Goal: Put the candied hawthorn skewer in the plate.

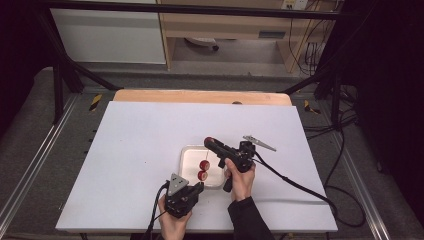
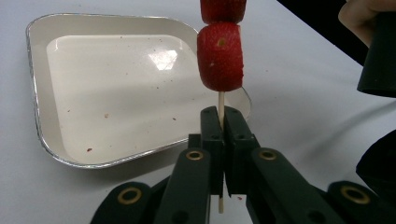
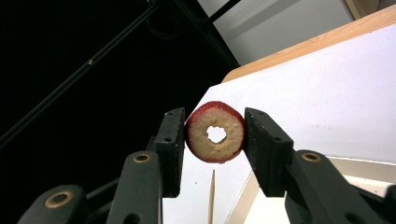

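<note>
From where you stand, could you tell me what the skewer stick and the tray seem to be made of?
The skewer stick looks like bare pale wood or bamboo: thin, matte, straw-coloured. The tray looks like thin metal foil: a bright silvery crimped rim and a glossy whitish inside reflecting the lamp, possibly coated.

A metal clip lies right of centre on the white table; a wooden board edge runs behind it.

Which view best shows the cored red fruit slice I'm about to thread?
The right gripper view: the cored red fruit slice faces the camera, hole visible, clamped between the jaws. In the high view it is a small red blob. The left gripper view shows the skewered pieces instead.
</note>
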Available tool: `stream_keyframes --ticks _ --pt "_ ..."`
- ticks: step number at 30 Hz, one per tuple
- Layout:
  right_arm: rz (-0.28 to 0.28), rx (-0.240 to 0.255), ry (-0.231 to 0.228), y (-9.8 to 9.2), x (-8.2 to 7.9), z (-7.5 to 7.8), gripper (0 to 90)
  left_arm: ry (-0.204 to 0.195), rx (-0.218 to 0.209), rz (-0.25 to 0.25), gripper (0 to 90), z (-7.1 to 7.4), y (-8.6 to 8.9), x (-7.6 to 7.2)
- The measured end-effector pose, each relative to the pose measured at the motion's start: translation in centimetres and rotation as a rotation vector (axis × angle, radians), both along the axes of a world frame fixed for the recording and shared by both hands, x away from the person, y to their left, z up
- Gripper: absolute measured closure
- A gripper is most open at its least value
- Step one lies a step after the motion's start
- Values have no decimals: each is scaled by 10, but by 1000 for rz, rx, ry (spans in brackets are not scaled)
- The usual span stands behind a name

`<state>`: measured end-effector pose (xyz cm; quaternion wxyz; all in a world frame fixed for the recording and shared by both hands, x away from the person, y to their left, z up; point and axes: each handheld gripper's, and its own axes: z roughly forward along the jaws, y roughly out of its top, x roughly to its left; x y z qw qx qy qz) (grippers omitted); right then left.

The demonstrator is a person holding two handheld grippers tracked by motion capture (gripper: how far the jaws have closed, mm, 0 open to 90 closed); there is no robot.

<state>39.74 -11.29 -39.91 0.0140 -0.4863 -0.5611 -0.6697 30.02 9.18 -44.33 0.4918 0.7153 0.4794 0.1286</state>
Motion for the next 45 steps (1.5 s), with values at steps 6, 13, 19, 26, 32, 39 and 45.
stream_keyframes --ticks 6,13,19,26,32,39,45 --pt "4 -1 3 0 -1 0 602 -1 -3 1 881 0 0 0" --pt "12 -9 -1 1 0 -2 602 -1 -4 1 881 0 0 0" --pt "21 -12 3 1 0 -3 603 -1 -9 3 880 1 1 1" --pt "35 -32 6 3 -2 -6 603 22 -45 12 880 2 0 2" --pt "51 -49 -5 5 -5 -8 603 52 -48 11 882 0 -3 6" --pt "77 -94 -14 2 -9 -8 604 23 -43 7 883 3 -4 7" --pt "83 -115 -13 2 -11 -11 604 29 -35 -1 883 3 -4 10"
